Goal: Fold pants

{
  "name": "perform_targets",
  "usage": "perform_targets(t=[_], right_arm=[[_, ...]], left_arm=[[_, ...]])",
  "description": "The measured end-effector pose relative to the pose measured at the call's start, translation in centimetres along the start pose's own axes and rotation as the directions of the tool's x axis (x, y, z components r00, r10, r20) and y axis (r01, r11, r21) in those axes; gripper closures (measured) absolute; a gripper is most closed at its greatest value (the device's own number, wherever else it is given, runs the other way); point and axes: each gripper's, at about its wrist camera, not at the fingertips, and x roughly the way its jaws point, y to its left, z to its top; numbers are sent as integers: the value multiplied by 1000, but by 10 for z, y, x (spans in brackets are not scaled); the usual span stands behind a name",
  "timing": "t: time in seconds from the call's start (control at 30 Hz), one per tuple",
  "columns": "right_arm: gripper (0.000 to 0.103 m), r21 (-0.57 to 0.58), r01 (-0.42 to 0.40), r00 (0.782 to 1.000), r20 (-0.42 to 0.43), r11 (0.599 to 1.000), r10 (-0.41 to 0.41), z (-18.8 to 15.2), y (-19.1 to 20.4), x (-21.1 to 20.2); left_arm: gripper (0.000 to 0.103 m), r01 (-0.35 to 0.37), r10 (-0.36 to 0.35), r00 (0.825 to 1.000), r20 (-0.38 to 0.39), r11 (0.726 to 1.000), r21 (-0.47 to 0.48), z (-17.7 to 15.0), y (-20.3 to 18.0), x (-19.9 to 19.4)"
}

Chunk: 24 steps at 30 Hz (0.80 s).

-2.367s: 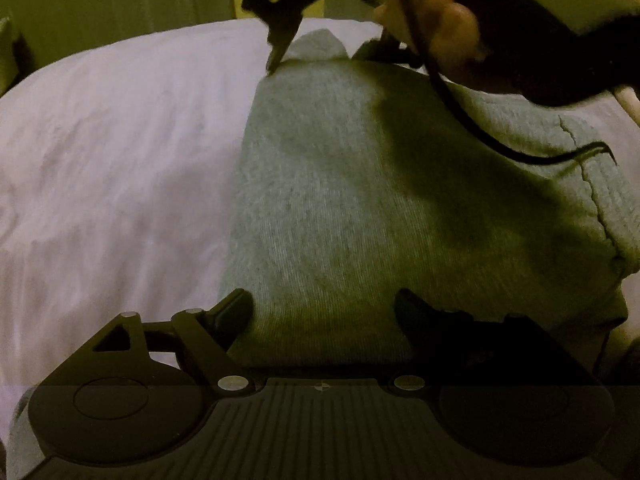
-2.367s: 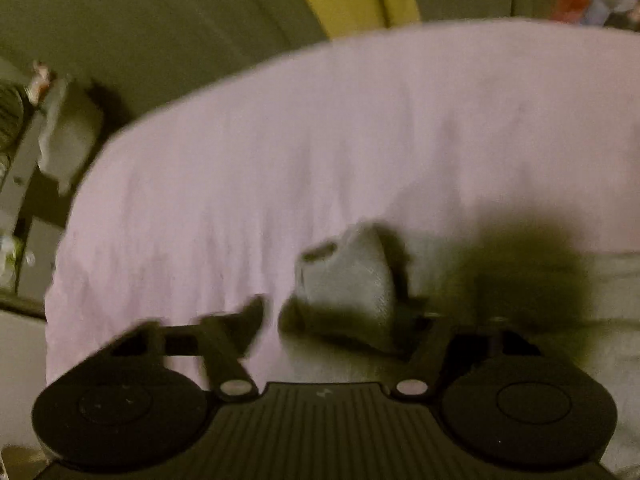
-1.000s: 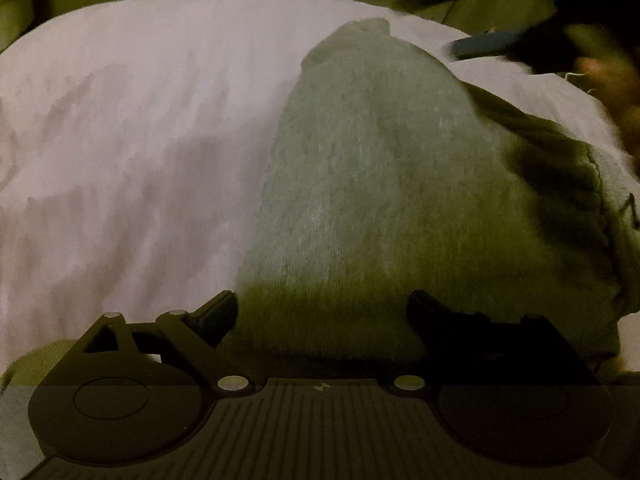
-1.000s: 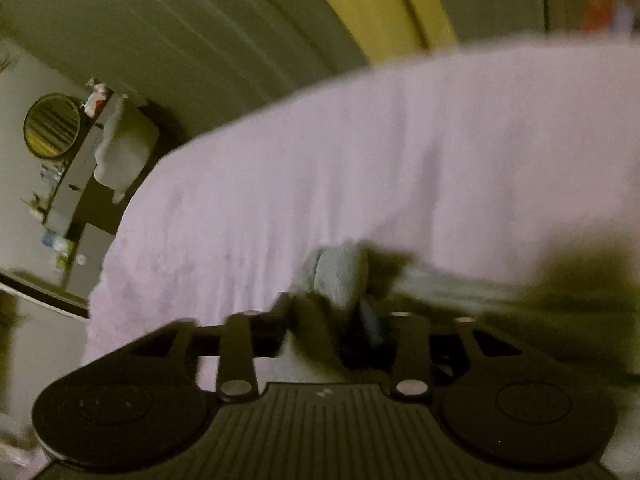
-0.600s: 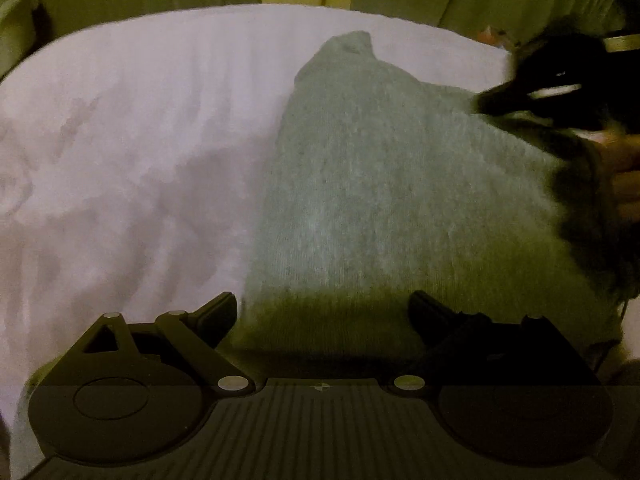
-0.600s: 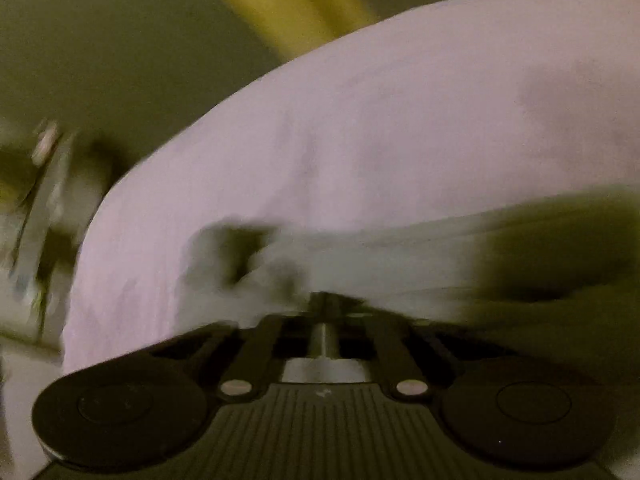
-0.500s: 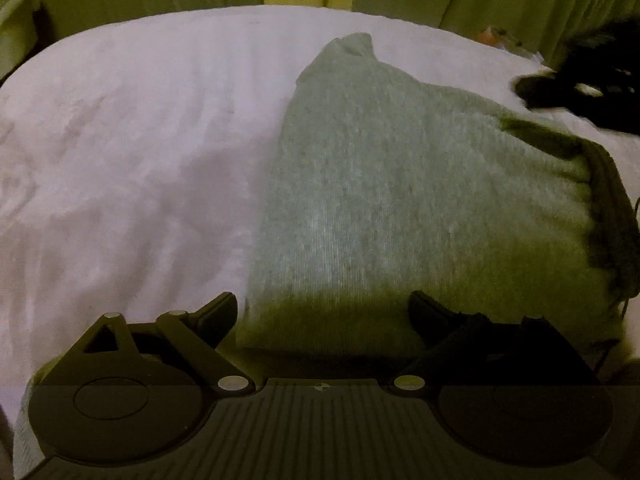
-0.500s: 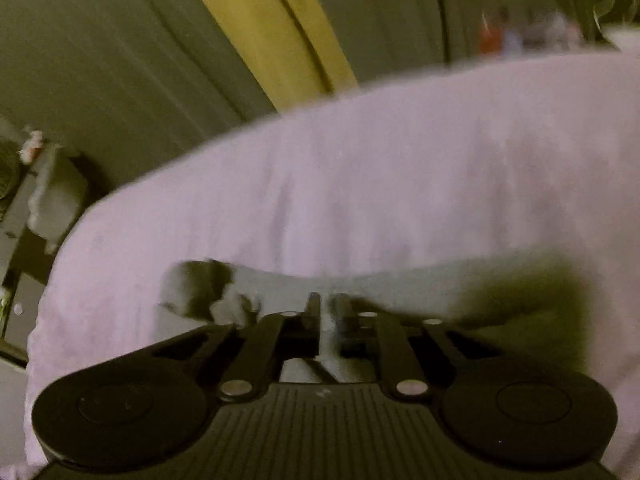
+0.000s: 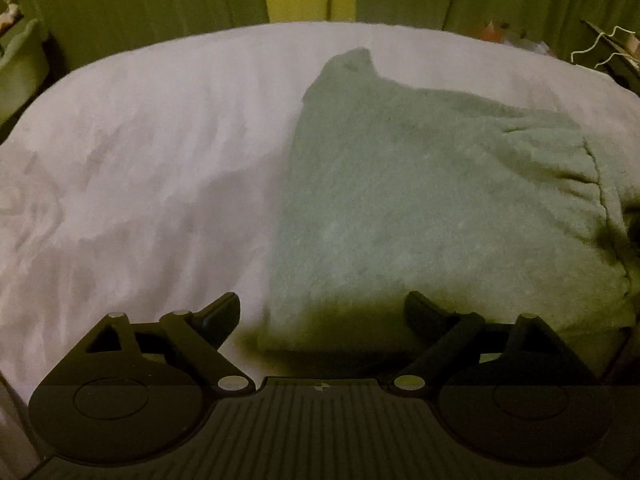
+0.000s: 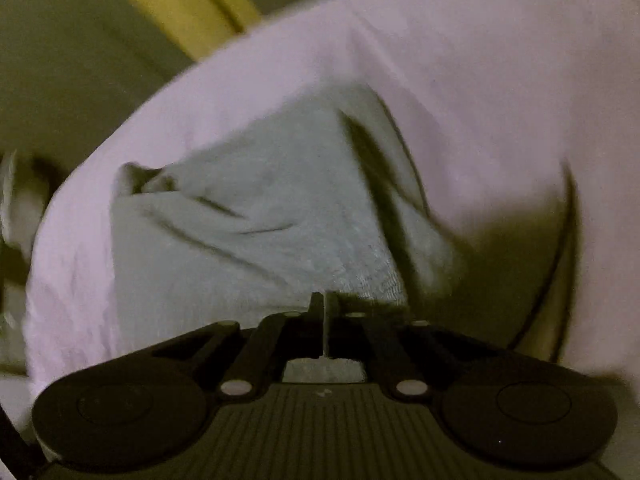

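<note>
One pair of grey pants point(image 9: 432, 208) lies folded toward the right side of the one white bed point(image 9: 152, 168), long axis running away from the spread, empty left gripper point(image 9: 322, 312), while the right gripper point(image 10: 324, 308), jaws nearly together and opening, hovers over its near edge.

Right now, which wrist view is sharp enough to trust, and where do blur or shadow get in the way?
Left wrist view: dim and yellow-tinted but steady; gray pants on the bed sheet read clearly, with shadow at their near edge. Right wrist view: motion-smeared, pants soft, dark shadow on the right.
</note>
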Motion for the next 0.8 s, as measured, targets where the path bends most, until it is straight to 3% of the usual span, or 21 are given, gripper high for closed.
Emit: perform_targets(t=[0.07, 0.13, 0.23, 0.27, 0.3, 0.33, 0.37, 0.43, 0.47, 0.5, 0.57, 0.67, 0.8], right_arm=[[25, -52, -61, 992, 109, 997, 66, 7, 17, -18], [23, -86, -77, 979, 184, 993, 92, 19, 28, -19], [25, -95, -143, 976, 153, 985, 157, 40, 34, 15], [39, -60, -109, 988, 106, 992, 114, 46, 29, 30], [71, -34, -55, 994, 94, 998, 58, 48, 22, 38], [84, -24, 2, 995, 101, 1000, 0, 43, 25, 33], [85, -7, 72, 991, 116, 997, -71, 43, 18, 25], [56, 15, 160, 974, 161, 987, -160, 32, 9, -3], [24, 9, 202, 962, 184, 979, -200, 25, 10, -16], [8, -13, 240, 949, 213, 971, -232, 16, 11, -34], [5, -79, 271, 941, 231, 959, -246, -6, 16, -58], [0, -221, 303, 947, 180, 927, -266, -44, 30, -73], [0, -312, 263, 965, 88, 913, -248, -73, 49, -60]], left_arm=[[12, 11, -11, 1000, -1, 1000, 0, 4, -6, -4], [11, 22, -22, 1000, 14, 1000, 12, 6, -13, -10], [11, -5, 4, 1000, 24, 999, 42, 5, -22, -18], [11, -22, 21, 1000, 22, 999, 46, 5, -23, -21], [10, -36, 36, 999, 16, 998, 47, 5, -23, -22], [10, -46, 45, 999, 15, 998, 47, 6, -21, -24], [9, -56, 56, 998, 17, 997, 43, 6, -20, -27], [9, -81, 81, 997, 17, 996, 25, 7, -19, -32], [9, -83, 83, 996, 15, 996, 23, 7, -19, -35], [8, -83, 83, 996, 14, 996, 23, 8, -21, -39], [8, -81, 81, 997, 21, 996, 20, 11, -21, -47], [7, -63, 62, 998, 19, 997, 39, 10, -27, -56], [7, -57, 61, 997, -41, 994, 94, 8, -39, -56]])
